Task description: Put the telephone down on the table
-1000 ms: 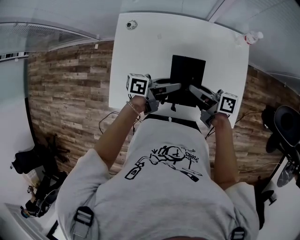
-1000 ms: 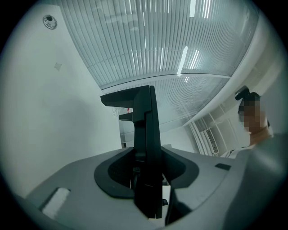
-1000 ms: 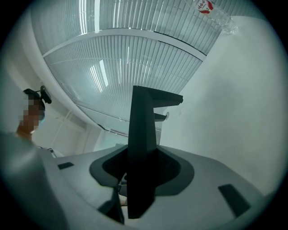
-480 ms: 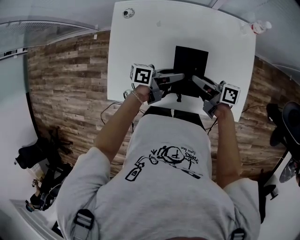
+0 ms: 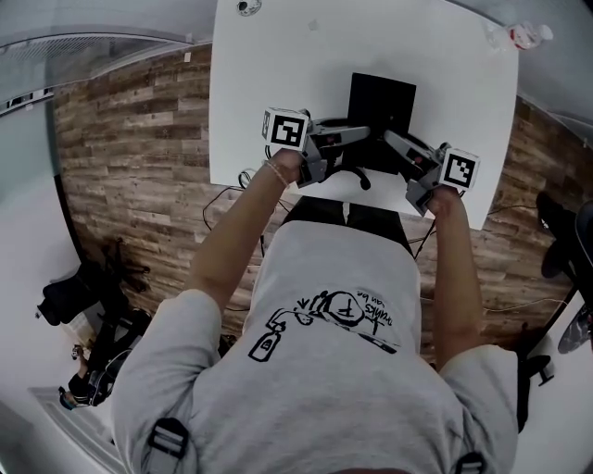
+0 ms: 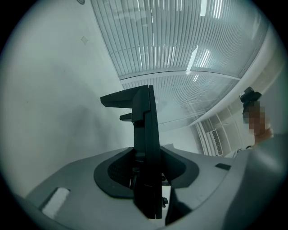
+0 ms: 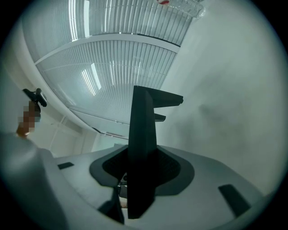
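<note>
White table [image 5: 269, 111] — small round obj [image 5: 245, 6] at far-left corner, bottle [image 5: 521, 35] far-right.

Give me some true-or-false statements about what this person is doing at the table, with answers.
1. The left gripper and the right gripper both clamp the black telephone. True.
2. The telephone stands upright on end. False: it is held flat, level with the table.
3. The table is white. True.
4. A bottle sits right beside the telephone. False: it is at the table's far right corner, well apart.
5. The floor is carpeted. False: it is wooden planks.
</note>
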`<state>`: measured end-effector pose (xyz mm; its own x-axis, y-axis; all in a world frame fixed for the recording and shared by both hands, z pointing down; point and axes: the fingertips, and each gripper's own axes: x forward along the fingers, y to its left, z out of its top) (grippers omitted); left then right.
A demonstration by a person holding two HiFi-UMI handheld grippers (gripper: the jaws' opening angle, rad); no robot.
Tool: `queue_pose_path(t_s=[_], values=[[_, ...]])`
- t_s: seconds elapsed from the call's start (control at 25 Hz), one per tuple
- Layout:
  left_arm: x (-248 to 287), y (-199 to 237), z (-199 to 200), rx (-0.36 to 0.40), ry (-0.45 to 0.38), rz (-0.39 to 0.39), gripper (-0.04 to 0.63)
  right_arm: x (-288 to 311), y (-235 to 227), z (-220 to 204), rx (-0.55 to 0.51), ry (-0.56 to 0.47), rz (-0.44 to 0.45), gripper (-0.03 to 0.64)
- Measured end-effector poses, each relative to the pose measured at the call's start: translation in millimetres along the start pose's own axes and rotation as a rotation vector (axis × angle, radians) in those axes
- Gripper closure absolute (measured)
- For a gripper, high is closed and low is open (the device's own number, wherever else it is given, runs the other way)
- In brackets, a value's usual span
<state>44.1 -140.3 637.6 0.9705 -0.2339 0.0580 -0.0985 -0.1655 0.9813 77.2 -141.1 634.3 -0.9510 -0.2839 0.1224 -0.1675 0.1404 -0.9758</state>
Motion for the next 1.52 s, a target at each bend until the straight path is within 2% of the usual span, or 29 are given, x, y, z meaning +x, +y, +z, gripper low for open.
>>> queue_pose_path(t_s=[0.36,0.88,1.2,1.52], values=[[1,25,-8,-0.009,0.009,0.016,0.425,3,-25,-8,0.005,0.002,-0.006,0.462],[3,34,-11,0.062,0.025,0.042,0.422,1,-34,-10,-0.038,-0.009,-0.016,0.456],[4,38,-10,0.068,0.031,0.083,0.417,2,-37,-10,-0.044,-0.02,-0.025,0.448],[10,42,-12,0.04,0.042,0.156,0.388,1,-45,-13,-0.051,-0.011,-0.095,0.436]])
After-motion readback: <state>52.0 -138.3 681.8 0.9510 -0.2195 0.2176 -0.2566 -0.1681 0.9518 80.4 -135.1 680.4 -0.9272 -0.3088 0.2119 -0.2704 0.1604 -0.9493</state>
